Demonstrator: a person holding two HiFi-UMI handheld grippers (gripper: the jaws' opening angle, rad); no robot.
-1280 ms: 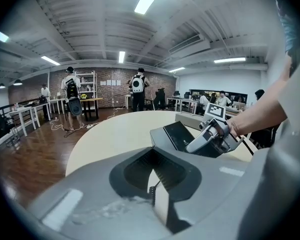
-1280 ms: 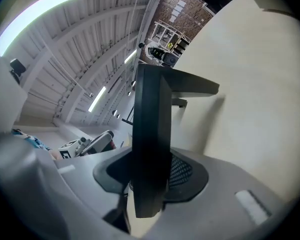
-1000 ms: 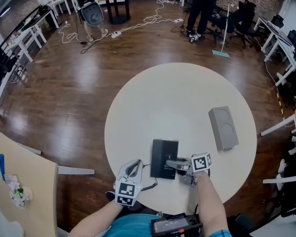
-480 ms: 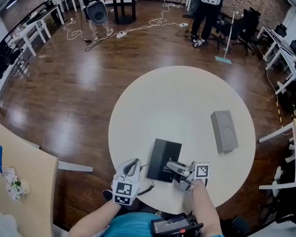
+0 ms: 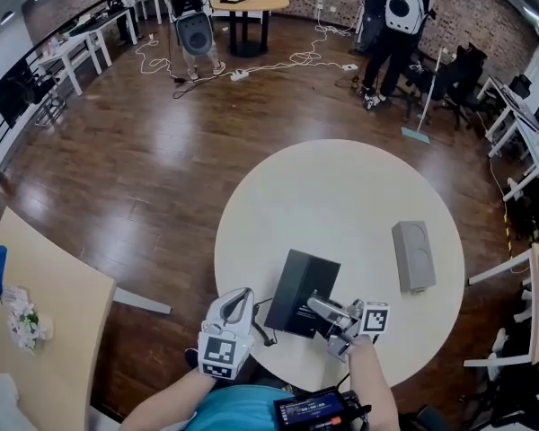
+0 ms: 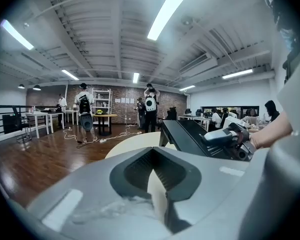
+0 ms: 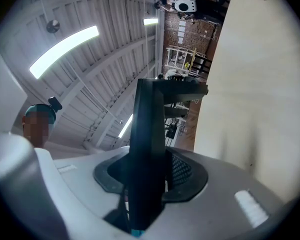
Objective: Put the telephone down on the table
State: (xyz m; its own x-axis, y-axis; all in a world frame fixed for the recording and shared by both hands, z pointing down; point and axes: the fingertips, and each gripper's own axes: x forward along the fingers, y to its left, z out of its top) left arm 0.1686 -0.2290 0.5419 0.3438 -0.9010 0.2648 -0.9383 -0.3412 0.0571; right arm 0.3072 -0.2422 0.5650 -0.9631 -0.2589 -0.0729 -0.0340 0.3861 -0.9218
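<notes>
The black telephone (image 5: 296,299) is a flat slab held tilted above the near part of the round cream table (image 5: 341,196). My right gripper (image 5: 322,311) is shut on its near right edge. In the right gripper view the telephone (image 7: 150,134) stands as a dark slab clamped between the jaws. A thin black cord (image 5: 262,330) hangs from its near left side. My left gripper (image 5: 238,302) hovers by the table's near left edge, apart from the telephone, jaws together on nothing. The left gripper view shows the telephone (image 6: 187,136) raised off the table, with the right gripper (image 6: 222,136) on it.
A grey rectangular box (image 5: 414,255) lies on the table's right side. A pale wooden table (image 5: 45,312) stands at the left over the wood floor. People (image 5: 397,16), desks and floor cables are far back in the room.
The telephone has come up off the table and tilted, carried by my right gripper. Both grippers have risen, the left staying beside the table's near left edge.
</notes>
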